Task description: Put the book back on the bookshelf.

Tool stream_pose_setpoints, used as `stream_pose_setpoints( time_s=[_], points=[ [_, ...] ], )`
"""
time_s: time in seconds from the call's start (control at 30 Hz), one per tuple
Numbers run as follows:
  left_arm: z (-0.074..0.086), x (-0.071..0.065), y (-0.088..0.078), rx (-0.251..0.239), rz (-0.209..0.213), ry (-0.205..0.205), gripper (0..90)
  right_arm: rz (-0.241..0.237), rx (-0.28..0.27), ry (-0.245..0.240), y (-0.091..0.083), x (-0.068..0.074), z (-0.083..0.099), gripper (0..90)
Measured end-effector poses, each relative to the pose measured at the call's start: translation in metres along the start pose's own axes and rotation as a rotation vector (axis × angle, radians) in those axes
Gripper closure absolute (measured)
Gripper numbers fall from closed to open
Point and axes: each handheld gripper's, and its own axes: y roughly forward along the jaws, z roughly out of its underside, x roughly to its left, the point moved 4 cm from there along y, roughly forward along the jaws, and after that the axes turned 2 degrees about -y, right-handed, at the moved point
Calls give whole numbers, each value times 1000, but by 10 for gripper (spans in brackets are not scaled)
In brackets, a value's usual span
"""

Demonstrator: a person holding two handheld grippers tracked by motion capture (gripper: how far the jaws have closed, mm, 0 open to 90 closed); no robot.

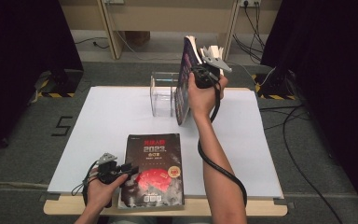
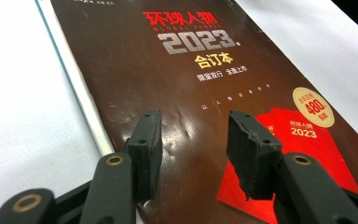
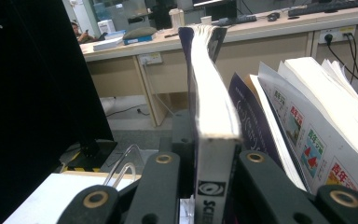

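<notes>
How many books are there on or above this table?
2. A dark book lies flat at the table's near edge, under the left gripper's open jaws. A second book is held upright by the right gripper beside the clear holder. The holder may hide others.

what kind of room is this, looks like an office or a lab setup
Probably an office or lab set up for recording. A white-topped table stands between black curtains, cables trail across the grey carpet floor, and the right gripper view shows long wooden desks with wall sockets.
</notes>
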Motion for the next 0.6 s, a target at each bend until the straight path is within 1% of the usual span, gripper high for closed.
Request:
stream_pose_setpoints(
  time_s=[0.6],
  points=[
    [0, 0, 0, 2, 0, 2, 547, 5, 2, 6, 13, 0, 1, 832]
  ],
)
